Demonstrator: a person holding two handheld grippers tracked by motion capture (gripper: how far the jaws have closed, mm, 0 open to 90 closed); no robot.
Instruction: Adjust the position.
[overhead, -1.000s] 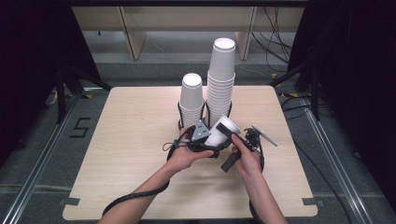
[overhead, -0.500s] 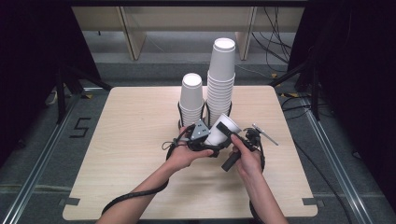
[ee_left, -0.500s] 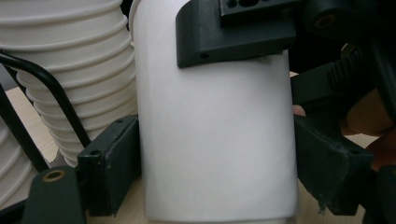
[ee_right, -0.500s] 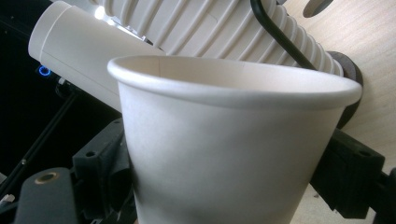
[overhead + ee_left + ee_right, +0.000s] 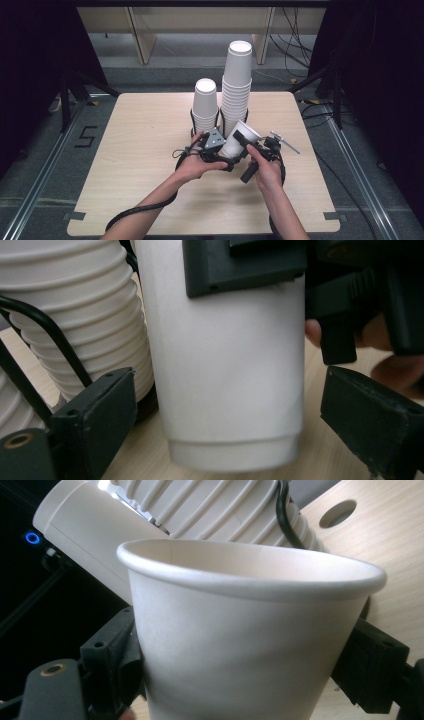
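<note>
A single white paper cup hangs tilted above the wooden table, in front of two stacks. My right gripper is shut on the cup's upper wall; in the right gripper view both jaws of the right gripper press on the cup. My left gripper stands open around the cup's base. In the left gripper view the cup sits between the jaws of the left gripper with a small gap on each side.
A short cup stack and a tall cup stack stand in black wire holders just behind the hands. The nearer stack lies close to my left jaw. A thin grey rod juts beside the right hand.
</note>
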